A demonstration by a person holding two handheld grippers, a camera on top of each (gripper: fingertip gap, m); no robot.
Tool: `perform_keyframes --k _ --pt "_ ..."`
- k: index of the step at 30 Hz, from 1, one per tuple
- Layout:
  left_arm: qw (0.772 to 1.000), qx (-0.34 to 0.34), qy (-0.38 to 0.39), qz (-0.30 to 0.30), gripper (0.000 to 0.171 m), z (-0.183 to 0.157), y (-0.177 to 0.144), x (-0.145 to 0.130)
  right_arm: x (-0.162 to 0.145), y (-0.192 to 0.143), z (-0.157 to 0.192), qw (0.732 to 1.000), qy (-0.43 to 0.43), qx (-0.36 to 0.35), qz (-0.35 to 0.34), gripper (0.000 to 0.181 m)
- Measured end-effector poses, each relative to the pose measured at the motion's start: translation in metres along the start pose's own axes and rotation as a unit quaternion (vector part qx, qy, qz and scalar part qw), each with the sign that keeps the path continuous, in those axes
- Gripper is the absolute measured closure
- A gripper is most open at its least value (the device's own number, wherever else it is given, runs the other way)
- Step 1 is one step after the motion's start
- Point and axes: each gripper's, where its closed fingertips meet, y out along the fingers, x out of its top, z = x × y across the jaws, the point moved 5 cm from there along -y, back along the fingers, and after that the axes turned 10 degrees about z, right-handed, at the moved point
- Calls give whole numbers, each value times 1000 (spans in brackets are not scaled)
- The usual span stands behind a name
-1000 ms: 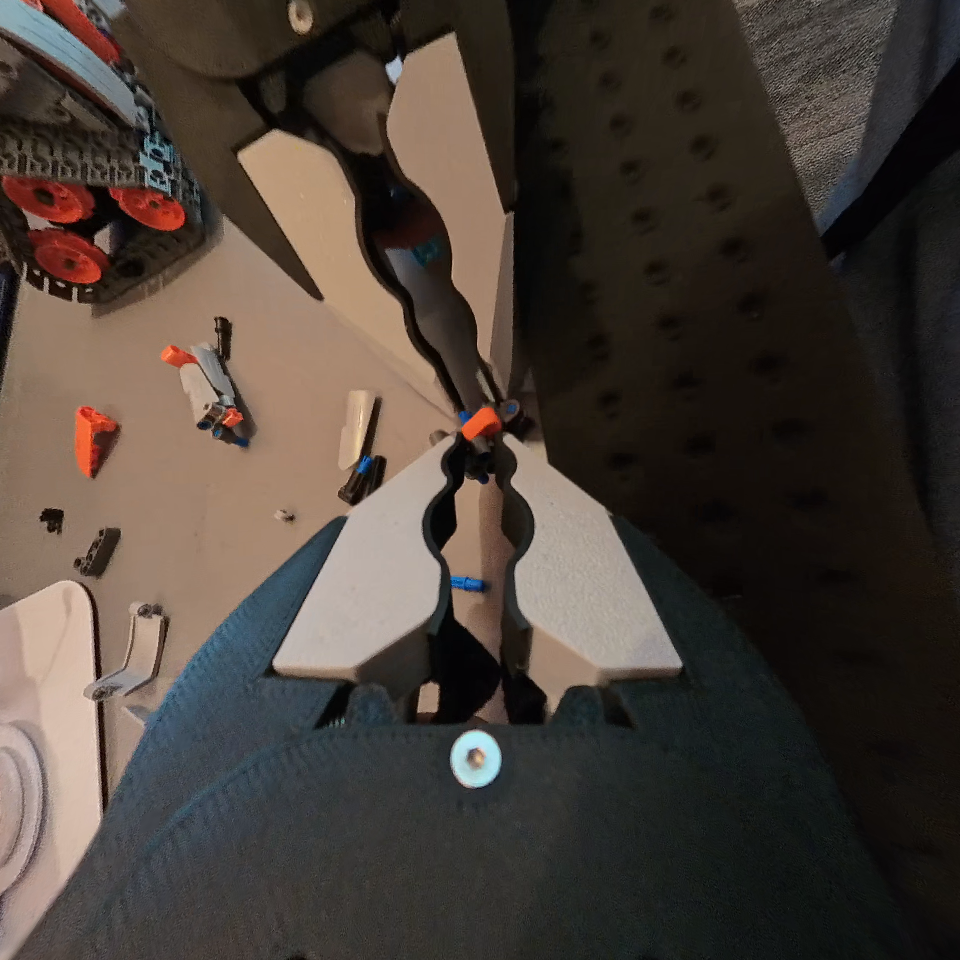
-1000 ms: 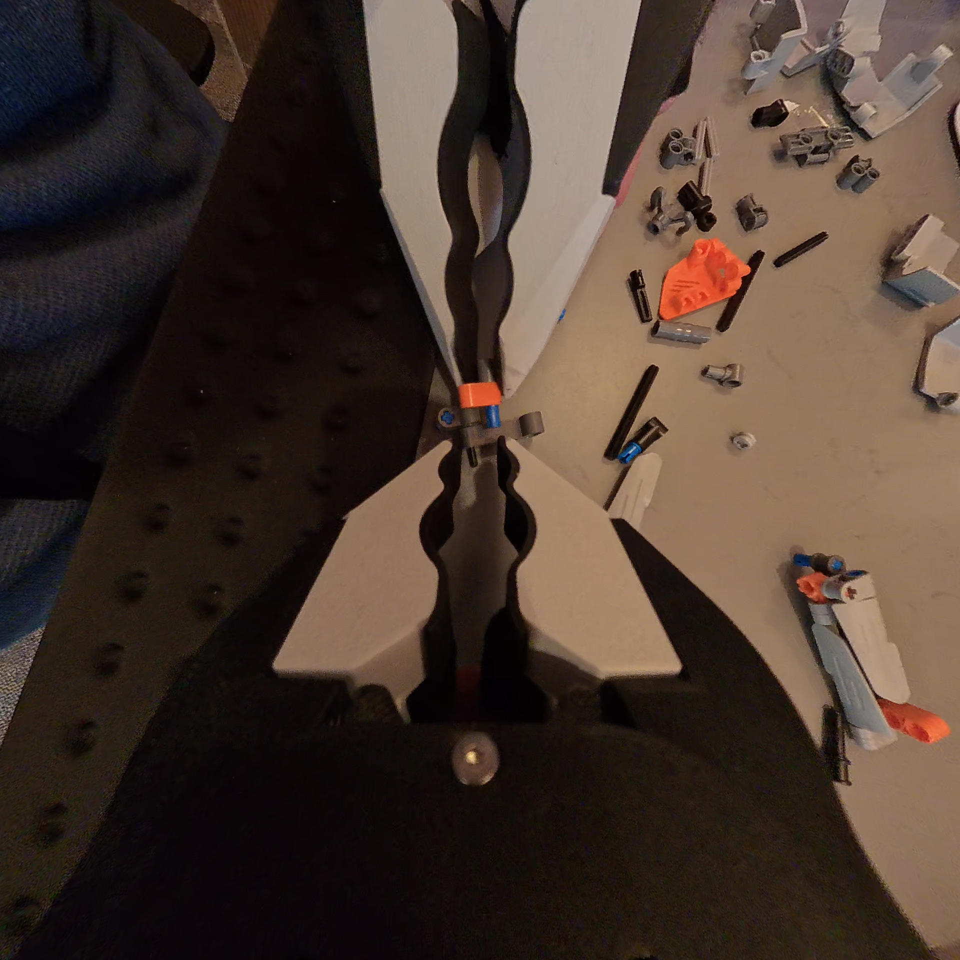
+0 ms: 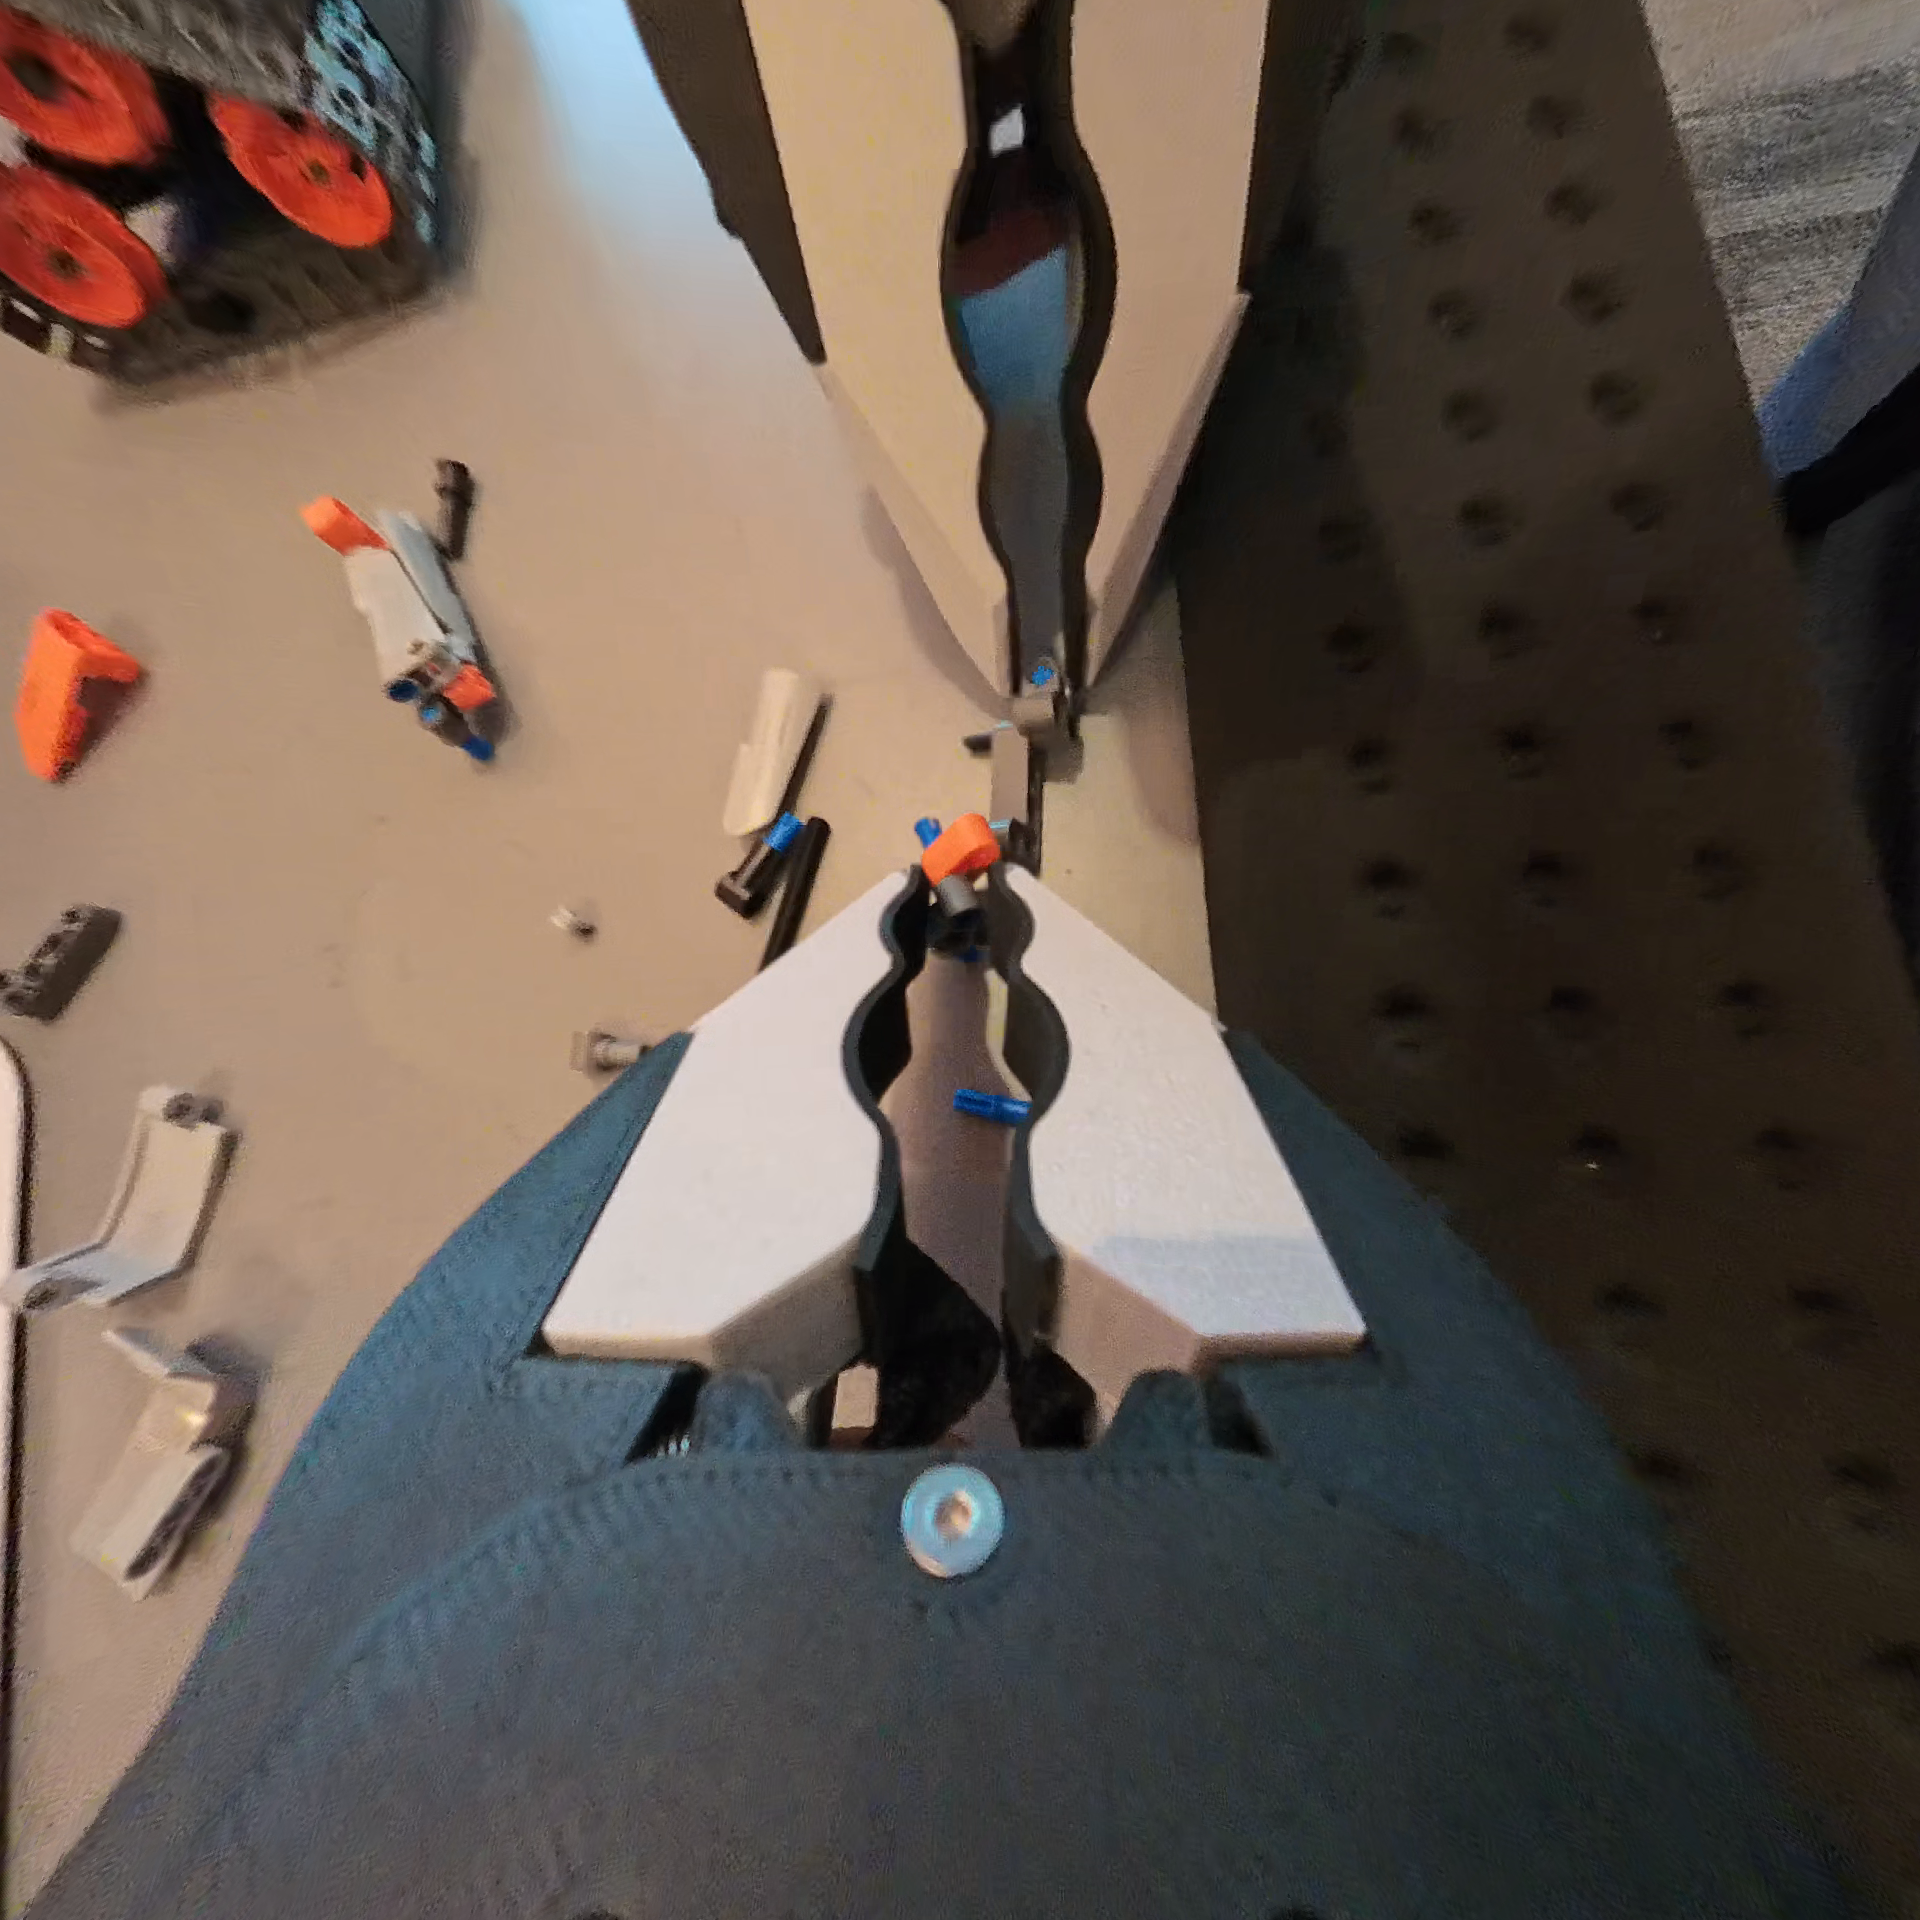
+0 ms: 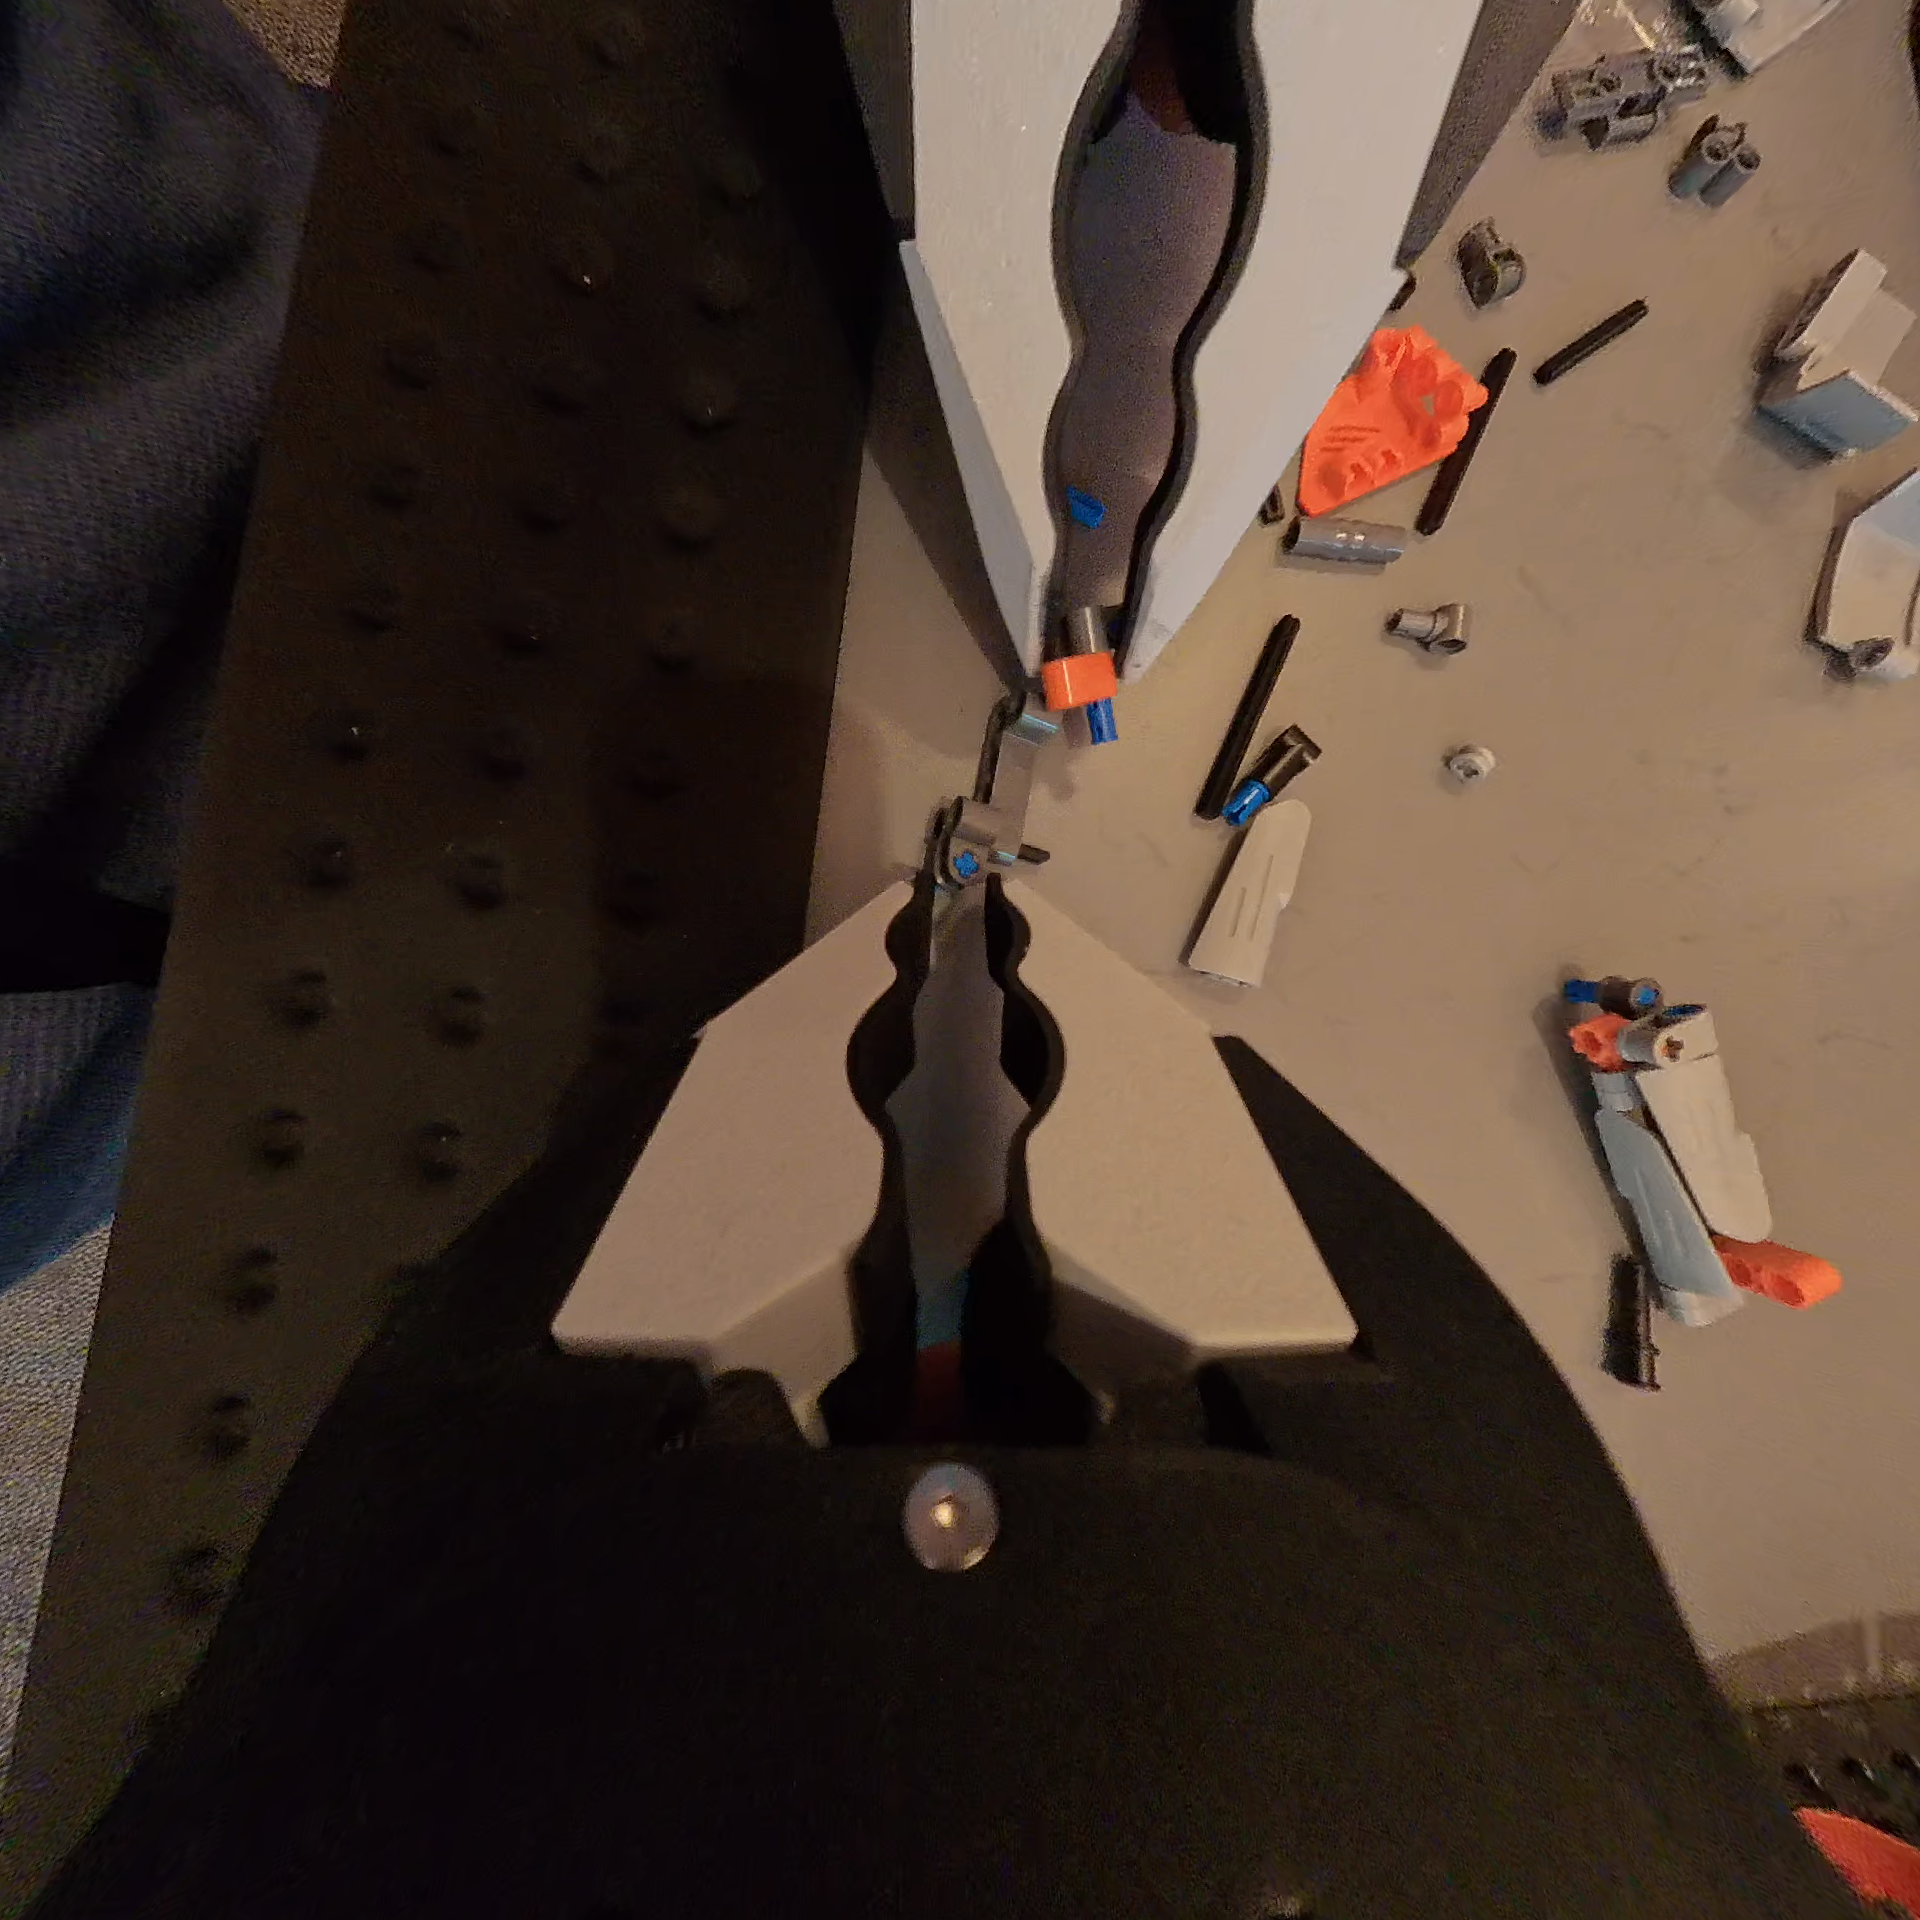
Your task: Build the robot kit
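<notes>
Left wrist view has the orange bushing piece (image 3: 961,847) pinched right at the tips of the left gripper (image 3: 961,896), jaws clamped on its dark grey stub. The right gripper (image 4: 961,883) faces it tip to tip, closed on a grey connector (image 4: 987,826). A thin link runs between the two bits; can't tell if they're actually joined. Both hover over the tan table (image 3: 623,520) beside a black studded mat (image 3: 1507,727), with a white panel (image 3: 769,748) and a tracked vehicle (image 3: 208,208) off to the side.
</notes>
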Motion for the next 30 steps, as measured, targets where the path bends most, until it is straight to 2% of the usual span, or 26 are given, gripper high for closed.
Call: perform_keyframes --k 6,11,14,18,23,30 --pt "1000 -26 0 -18 162 -9 3 9 -6 1 -17 998 4 -61 15 180" --pt "999 -13 6 -30 163 -9 8 19 -9 0 -30 995 3 -101 24 178" --pt "999 -8 -15 -48 162 -1 -1 17 -7 -10 -30 996 23 -78 -19 173" --pt "998 22 -11 -49 162 9 -5 15 -4 -7 -26 997 44 -44 -37 154" --pt "999 18 5 -36 162 9 2 10 0 -1 -27 997 52 -52 -37 168" --pt "998 17 37 -41 162 8 6 12 0 0 -27 997 35 -47 -49 168"
